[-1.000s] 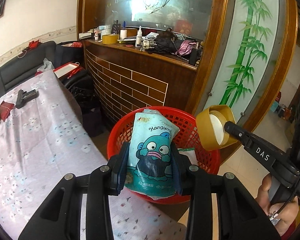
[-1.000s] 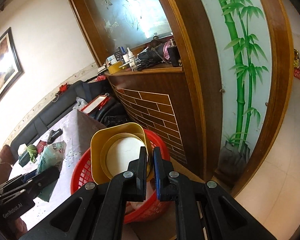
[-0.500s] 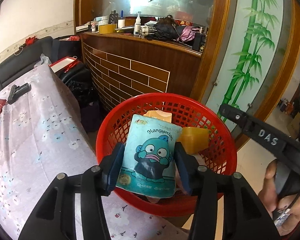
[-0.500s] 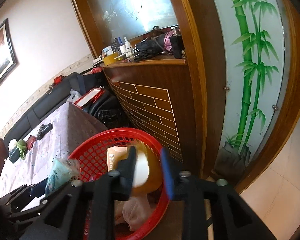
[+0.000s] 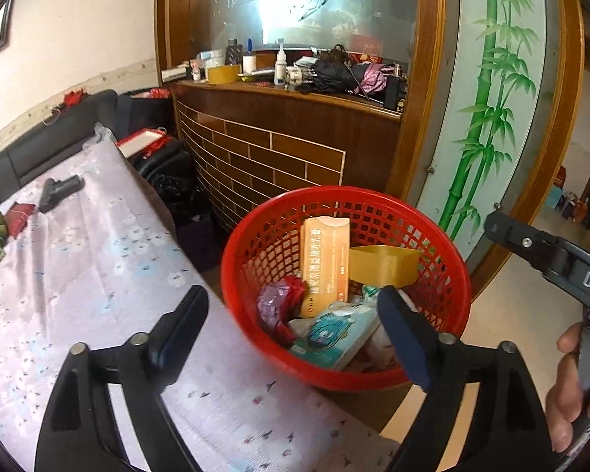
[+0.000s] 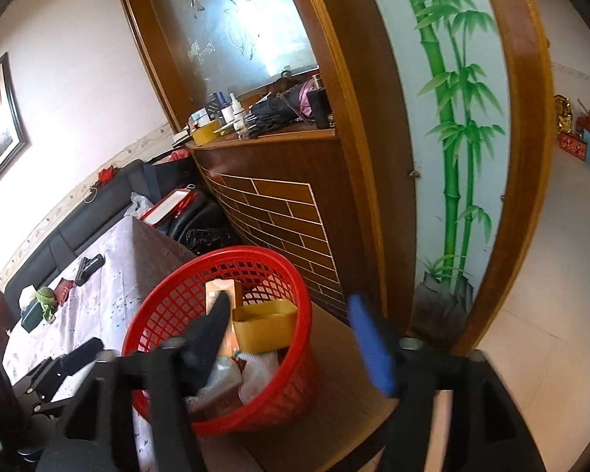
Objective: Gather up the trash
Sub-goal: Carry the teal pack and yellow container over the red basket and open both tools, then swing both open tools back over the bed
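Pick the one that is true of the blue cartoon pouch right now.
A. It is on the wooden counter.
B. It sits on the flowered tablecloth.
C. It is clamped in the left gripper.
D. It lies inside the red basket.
D: the blue cartoon pouch lies among the trash inside the red basket, and the left gripper is open and empty.

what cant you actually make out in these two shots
- Bottom of the red basket: both views, covered by piled trash.
- Cartoon pouch: right wrist view, hidden behind the right tool; left wrist view, motion-blurred.
- Orange box print: too small to read.
- Items on the wooden counter: too small.
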Demonstrator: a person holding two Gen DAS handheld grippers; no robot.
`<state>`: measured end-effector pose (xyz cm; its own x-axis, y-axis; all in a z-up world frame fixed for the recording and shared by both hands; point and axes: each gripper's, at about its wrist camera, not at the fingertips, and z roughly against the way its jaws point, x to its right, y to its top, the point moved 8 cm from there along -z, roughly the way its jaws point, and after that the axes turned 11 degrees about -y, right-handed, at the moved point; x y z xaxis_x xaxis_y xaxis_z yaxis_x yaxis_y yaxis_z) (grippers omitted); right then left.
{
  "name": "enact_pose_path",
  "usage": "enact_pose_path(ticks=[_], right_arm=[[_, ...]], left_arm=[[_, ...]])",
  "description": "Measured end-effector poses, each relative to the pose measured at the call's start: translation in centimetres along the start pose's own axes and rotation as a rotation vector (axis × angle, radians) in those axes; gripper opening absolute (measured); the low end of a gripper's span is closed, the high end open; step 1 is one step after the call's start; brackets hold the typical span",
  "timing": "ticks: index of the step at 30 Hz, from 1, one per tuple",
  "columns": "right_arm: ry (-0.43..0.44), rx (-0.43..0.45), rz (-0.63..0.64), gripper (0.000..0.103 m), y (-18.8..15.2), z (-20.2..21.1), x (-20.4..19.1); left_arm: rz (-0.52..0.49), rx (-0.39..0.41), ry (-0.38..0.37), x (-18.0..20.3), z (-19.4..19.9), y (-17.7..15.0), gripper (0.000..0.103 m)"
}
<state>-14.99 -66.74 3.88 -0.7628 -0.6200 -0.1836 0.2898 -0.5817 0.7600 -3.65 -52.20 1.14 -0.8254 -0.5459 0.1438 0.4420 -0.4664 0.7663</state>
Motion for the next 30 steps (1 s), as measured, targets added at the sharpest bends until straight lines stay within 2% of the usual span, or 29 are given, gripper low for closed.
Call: enact_pose_path(ticks=[3,5,10,18,23,26,30], right_arm=[[-0.036,0.019,0.017,0.082,-0.7,1.3,0.1],[-0.065,0.021,0.034,0.088,-1.2,1.7,0.1],[-0.136,0.050,0.074,0.093,-2.6,3.5,-0.3],[-0.157,0.066,0.090,0.099,-5.5,6.9,-1.2],[-0.166,0.112,0.103,0.102,-7.5,9.2,-2.5],[-0.177,0.128,0.104,0.103,-8.8,9.9,-3.2],[-0.198,0.137,0.180,0.103,-10.6,10.0,-5.4]], left_arm=[[-0.025,0.008,0.032,-0.3,1.1,-0.5,0.089],[-0.035,0.008,0.051,-0.6,1.9,-1.0,0.089],[-0.052,0.029,0.091,-1.3,4.6,-2.5,0.093],[-0.068,0.055,0.139,-2.2,10.6,-5.8,0.096],[-0.038,0.059,0.170,-3.9,14.8,-9.9,0.097],[-0.011,0.059,0.242,-5.7,16.7,-12.2,0.099],[-0.028,0.098,0.375,-7.2,18.7,-13.8,0.099]])
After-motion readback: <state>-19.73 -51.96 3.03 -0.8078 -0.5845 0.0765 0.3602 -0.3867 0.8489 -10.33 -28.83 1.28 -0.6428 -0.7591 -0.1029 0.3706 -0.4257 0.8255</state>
